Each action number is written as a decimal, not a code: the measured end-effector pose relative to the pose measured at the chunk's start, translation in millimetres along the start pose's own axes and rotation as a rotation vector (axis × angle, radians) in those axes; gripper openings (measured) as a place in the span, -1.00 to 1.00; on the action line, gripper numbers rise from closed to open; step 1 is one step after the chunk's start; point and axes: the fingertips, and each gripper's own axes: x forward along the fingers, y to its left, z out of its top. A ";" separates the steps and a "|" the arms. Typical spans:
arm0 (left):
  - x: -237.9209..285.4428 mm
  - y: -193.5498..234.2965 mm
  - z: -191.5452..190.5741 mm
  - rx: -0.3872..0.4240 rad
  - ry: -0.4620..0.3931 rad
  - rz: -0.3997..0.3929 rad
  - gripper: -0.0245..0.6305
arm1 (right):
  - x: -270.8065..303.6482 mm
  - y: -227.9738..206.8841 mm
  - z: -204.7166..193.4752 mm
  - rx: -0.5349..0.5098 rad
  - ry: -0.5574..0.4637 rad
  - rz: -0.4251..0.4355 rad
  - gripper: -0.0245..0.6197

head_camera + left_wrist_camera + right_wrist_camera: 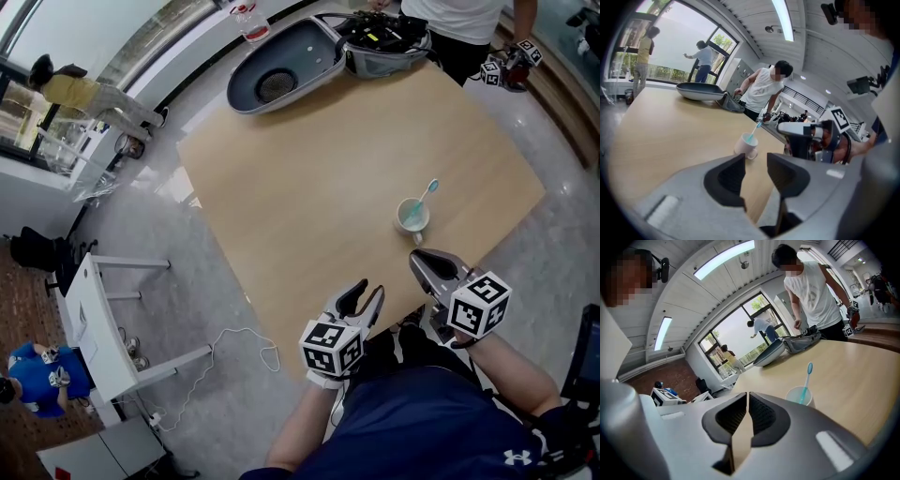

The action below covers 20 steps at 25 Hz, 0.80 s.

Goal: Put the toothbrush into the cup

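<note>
Toothbrush (427, 194) leans in cup (412, 217), task done I think. So my right gripper (424, 259) is clenched w/ nothing, left gripper (367, 293) slack, empty.

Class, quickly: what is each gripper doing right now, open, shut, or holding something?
Left gripper: open, jaws apart, nothing between them.
Right gripper: shut, jaws together, holding nothing.

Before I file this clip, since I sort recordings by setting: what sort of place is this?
Probably an open office or lab workspace, not a home: a large wooden table, a white desk beside it, tall windows and ceiling strip lights.
</note>
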 end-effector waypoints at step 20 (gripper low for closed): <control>-0.7 -15.7 0.3 0.031 0.016 -0.069 -0.48 | -20.1 42.2 -27.2 -0.009 0.030 0.037 -0.85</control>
